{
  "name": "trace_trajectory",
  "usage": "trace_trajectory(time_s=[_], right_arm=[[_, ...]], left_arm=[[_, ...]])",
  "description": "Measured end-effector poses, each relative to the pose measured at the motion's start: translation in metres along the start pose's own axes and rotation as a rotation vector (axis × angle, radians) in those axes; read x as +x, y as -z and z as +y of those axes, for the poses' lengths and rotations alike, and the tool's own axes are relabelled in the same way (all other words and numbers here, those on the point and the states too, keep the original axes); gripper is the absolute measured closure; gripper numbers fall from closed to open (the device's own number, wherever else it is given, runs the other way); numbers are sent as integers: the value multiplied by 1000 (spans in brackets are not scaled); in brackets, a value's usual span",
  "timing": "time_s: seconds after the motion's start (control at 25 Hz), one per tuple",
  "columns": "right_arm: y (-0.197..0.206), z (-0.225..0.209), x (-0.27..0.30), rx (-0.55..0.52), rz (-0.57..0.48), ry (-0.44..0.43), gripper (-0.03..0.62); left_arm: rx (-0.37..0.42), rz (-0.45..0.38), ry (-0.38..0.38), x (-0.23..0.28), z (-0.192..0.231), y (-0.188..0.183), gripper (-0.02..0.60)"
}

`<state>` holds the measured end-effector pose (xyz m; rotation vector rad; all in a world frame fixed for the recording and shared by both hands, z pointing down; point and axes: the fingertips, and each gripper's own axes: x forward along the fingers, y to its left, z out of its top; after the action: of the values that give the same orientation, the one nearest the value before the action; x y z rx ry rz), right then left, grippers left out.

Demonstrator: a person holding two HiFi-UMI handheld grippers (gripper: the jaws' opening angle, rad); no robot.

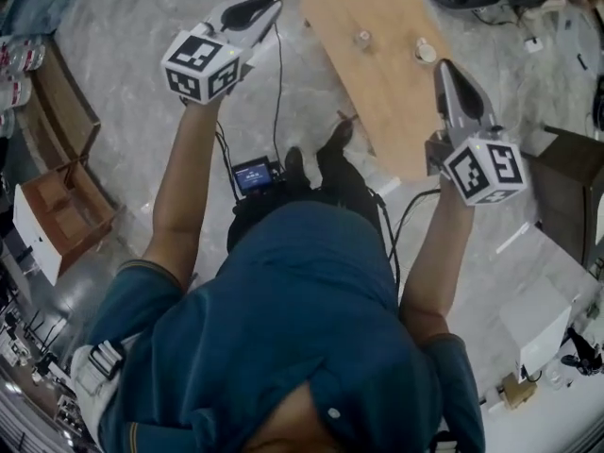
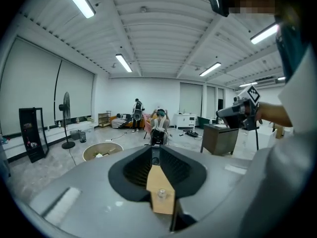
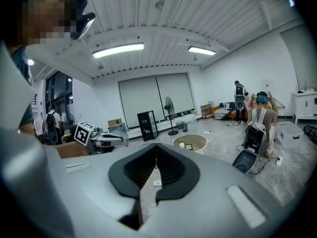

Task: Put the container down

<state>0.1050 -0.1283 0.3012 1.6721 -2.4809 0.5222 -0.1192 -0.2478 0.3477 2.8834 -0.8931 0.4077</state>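
Note:
A wooden table [image 1: 377,74] stands ahead of me on the marble floor. On it are a small clear container [image 1: 362,38] and a second small pale container [image 1: 426,51]. My left gripper [image 1: 275,1] is raised over the floor, left of the table, with its jaws shut and nothing between them. In the left gripper view its jaws [image 2: 155,149] meet, and the table and a clear container [image 2: 161,193] show through the slit below. My right gripper [image 1: 442,65] hovers over the table's right edge, near the pale container, jaws shut [image 3: 156,151] and empty.
Open cardboard boxes [image 1: 58,201] sit on the floor at left. A dark cabinet [image 1: 578,192] and a white box [image 1: 545,328] are at right. Cables run to a small screen unit [image 1: 253,175] at my feet. People [image 2: 158,128] and a round tub [image 3: 189,143] are across the room.

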Motion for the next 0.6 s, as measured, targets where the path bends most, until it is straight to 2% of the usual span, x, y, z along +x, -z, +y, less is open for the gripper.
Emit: trace_trajectory(time_s=[0.12,0.28,0.4,0.6], right_arm=[[-31,37,-15,-37,-52,-33,585],[-66,79,-32,-113,-108,-62,585],[-75,107,-44,-202,-98,-83,588],[-86,141,-58,-236,-96,-124,588]], left_arm=[[9,-27,5,-46,-15,-24,535],[8,-106,-21,-103,-28,-58,535],[23,-158,-23,-135,-44,-77,535],[52,-213,-17,-173,-65,-100,535]])
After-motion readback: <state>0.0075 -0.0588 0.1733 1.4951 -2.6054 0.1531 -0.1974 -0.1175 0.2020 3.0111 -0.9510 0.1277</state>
